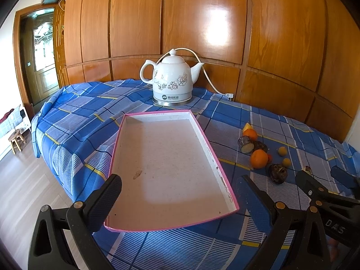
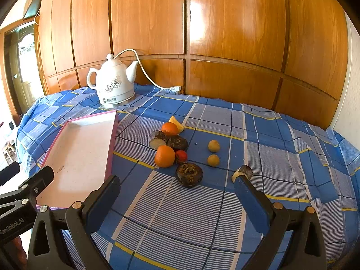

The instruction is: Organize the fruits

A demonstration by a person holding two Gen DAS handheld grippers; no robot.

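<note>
**Fruit loose on the cloth, tray waiting empty**

The fruit lies in a loose cluster on the blue plaid cloth [image 2: 281, 148], to the right of the pink-rimmed tray [image 2: 111, 148]: a near orange [image 2: 164, 156], a far orange [image 2: 170, 129] with a yellow wedge [image 2: 176, 121] touching it behind, a small red fruit [image 2: 181, 155], two small yellow fruits [image 2: 213, 145] set a little apart, and several dark brown pieces, the nearest being a round one [image 2: 189, 175].

Nothing sits in the tray, so the sorting appears not yet begun; the step in hand looks like the first pick. The right gripper [image 2: 177, 186] hovers with its jaws wide apart, empty, the dark round piece just ahead between its fingers. The next move probably calls for lowering over that piece or the near orange and closing gently, since round fruit may roll.

The left gripper [image 1: 180, 193] is likewise spread and empty, straddling the tray's near end. A white kettle [image 2: 114, 85] stands behind, well clear.
</note>
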